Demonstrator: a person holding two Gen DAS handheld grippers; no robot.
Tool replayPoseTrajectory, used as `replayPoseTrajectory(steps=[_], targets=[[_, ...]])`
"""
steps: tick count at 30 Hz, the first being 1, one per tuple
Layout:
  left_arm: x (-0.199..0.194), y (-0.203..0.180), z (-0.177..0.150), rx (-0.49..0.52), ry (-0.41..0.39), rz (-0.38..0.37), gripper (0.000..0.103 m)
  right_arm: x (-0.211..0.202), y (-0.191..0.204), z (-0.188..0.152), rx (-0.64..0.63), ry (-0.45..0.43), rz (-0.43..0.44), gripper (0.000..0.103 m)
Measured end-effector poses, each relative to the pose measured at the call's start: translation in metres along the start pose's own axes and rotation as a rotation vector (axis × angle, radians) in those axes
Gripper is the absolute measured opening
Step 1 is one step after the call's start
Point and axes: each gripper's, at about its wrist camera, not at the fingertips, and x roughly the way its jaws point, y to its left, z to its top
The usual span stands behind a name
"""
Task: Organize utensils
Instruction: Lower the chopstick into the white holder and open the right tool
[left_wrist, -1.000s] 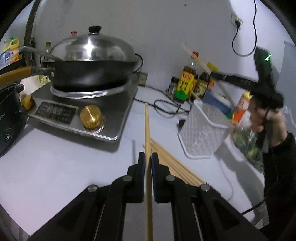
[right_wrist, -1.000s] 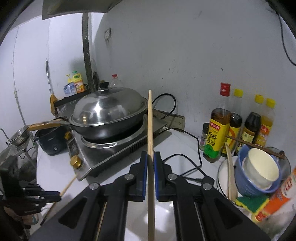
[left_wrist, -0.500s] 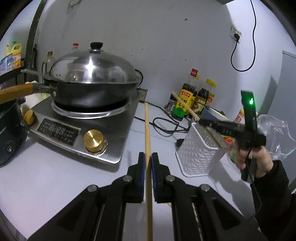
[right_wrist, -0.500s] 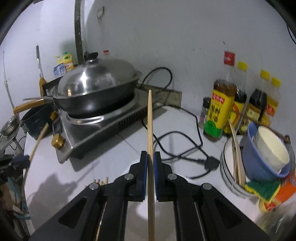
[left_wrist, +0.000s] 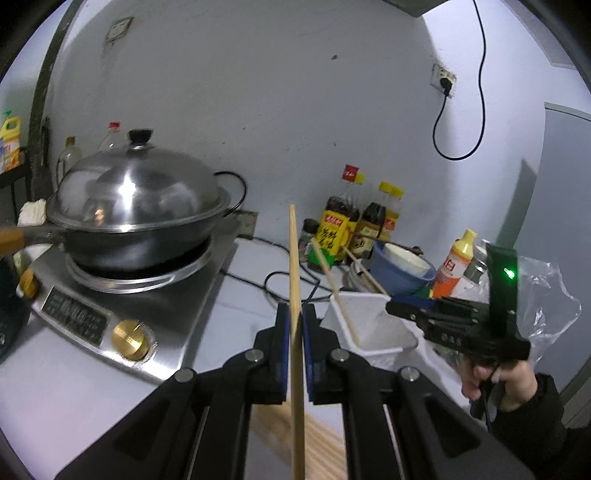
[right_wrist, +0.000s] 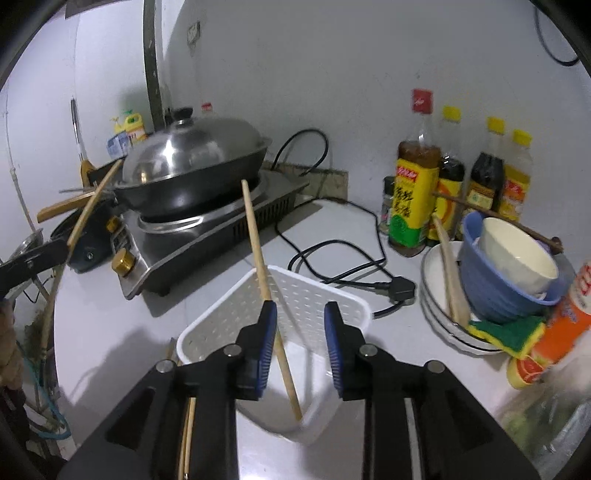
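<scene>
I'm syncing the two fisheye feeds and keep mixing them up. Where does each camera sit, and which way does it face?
Left wrist: on the left gripper, facing the lidded wok and wall; jaws shut on a chopstick; the other hand shows at right.
Right wrist: on the right gripper, looking down into the white basket; jaws opening, a chopstick dropping between them.
Shared: wok, basket, sauce bottles, blue bowl.

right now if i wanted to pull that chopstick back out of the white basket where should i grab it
Grip the chopstick on the upper shaft that sticks out above the basket rim, coming from above. Its lower end is down inside the basket and it leans toward the stove, so only the top part looks free. Pads should probably close across the thin shaft.
</scene>
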Motion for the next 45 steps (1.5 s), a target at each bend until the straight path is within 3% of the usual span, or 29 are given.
replayPoseTrajectory(steps=[2,7,11,13,16,23,29,37,42,45], targets=[[0.007,-0.009,0.009,0.002,-0.006,-0.009,0.006,-0.014,-0.007,-0.001,0.016,-0.029,-0.003,0.028],[0.026,-0.03,0.026,-0.007,-0.023,-0.034,0.006,-0.045,-0.023,-0.002,0.036,-0.114,-0.017,0.058],[0.042,-0.045,0.036,-0.016,-0.038,-0.04,0.006,-0.07,-0.035,0.0,0.04,-0.199,-0.053,0.065],[0.052,-0.05,0.04,-0.027,-0.04,-0.036,0.006,-0.081,-0.041,0.001,0.06,-0.242,-0.061,0.075],[0.068,-0.061,0.05,-0.047,-0.054,-0.035,0.006,-0.096,-0.052,-0.001,0.098,-0.301,-0.052,0.081],[0.113,-0.081,0.064,-0.054,-0.072,-0.024,0.006,-0.11,-0.075,-0.006,0.166,-0.373,-0.04,0.085],[0.147,-0.067,0.058,-0.185,-0.047,0.0,0.006,-0.104,-0.088,-0.013,0.19,-0.377,-0.046,0.085],[0.159,-0.049,0.059,-0.266,-0.048,0.016,0.006,-0.097,-0.099,-0.021,0.232,-0.352,-0.045,0.085],[0.172,-0.049,0.045,-0.285,0.034,-0.009,0.006,-0.095,-0.098,-0.023,0.221,-0.347,-0.056,0.085],[0.168,-0.051,0.035,-0.274,0.036,0.009,0.006,-0.094,-0.097,-0.024,0.218,-0.348,-0.067,0.085]])
